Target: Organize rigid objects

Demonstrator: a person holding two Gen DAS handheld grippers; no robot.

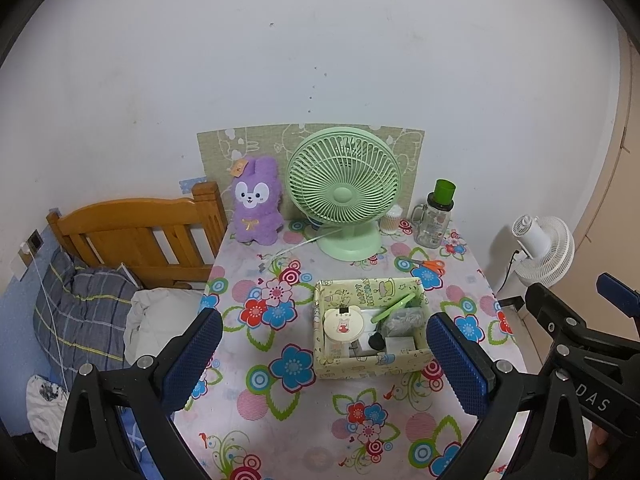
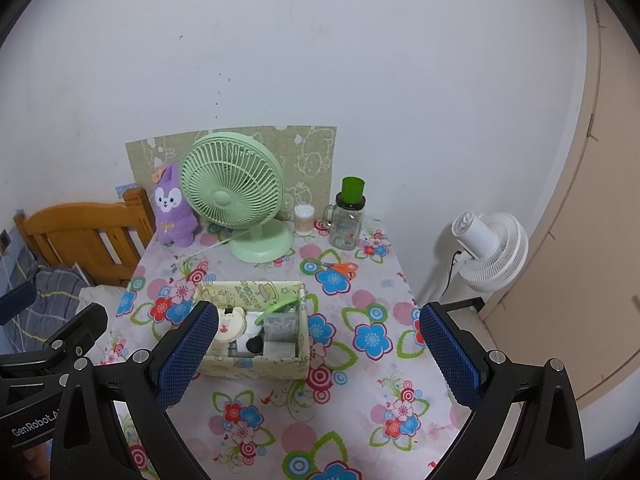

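Fingers (image 1: 208, 344) of both grippers spread wide, empty, above floral table (image 1: 304, 420) beside bed (image 1: 132, 236)

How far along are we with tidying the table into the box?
Several small items already sit in the box. Nothing is in hand: the left hand-held gripper and right hand-held gripper are both open and empty. The scissors lie loose on the table, so they look like what's left.
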